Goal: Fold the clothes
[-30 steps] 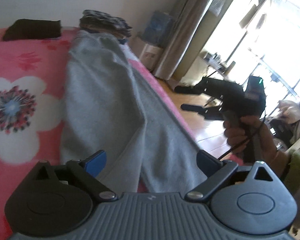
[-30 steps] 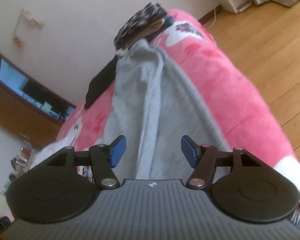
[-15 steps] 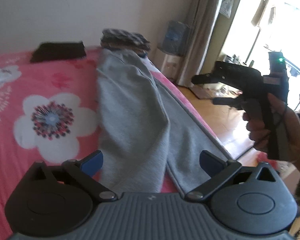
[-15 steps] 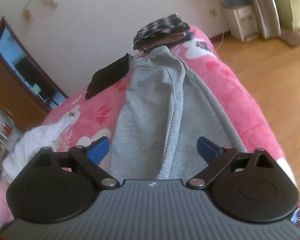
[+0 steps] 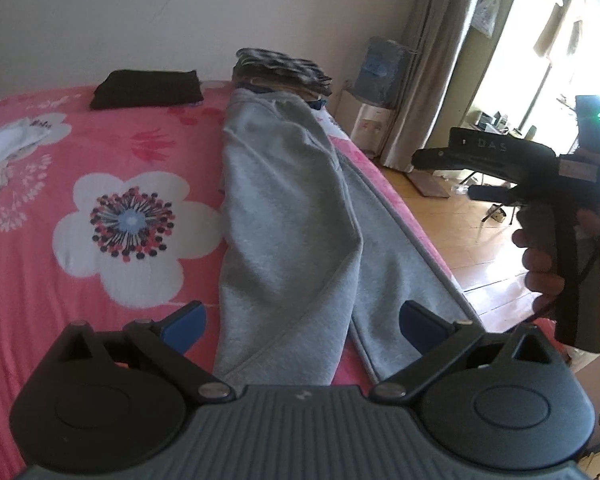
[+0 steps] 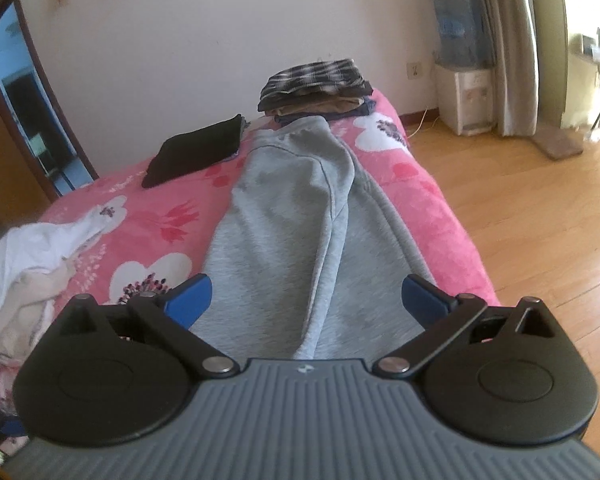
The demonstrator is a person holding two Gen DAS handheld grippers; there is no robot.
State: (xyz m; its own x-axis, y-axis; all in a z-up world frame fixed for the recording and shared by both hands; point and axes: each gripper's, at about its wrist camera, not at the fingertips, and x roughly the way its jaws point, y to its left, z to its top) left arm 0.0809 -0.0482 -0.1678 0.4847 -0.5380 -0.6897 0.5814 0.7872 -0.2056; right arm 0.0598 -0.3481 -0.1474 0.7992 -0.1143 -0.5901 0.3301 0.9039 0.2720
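Task status: the grey trousers [image 5: 292, 216] lie lengthwise on the bed [image 5: 60, 280], near its right edge, with one leg folded over the other. This first fold appears complete. The remaining folds along the length are judged not yet done. A stack of folded clothes [image 6: 316, 84] sits at the far end of the bed, just beyond the trousers' far end, and a folded black garment [image 5: 148, 89] lies left of it. A loose white garment [image 6: 36, 244] lies unfolded at the bed's left side, so further items probably remain.

Tool state: the left tool [image 5: 302, 320] is spread wide, with nothing between its blue pads [image 5: 184, 322]; it hangs over the near end of the trousers without touching them. The right tool [image 6: 306, 298] is likewise spread fully and holds nothing.

Pose: both tools point forward and downward along the trousers. In the left wrist view, the right hand [image 5: 560, 264] grips its tool's handle, raised off the bed's right side above the floor.
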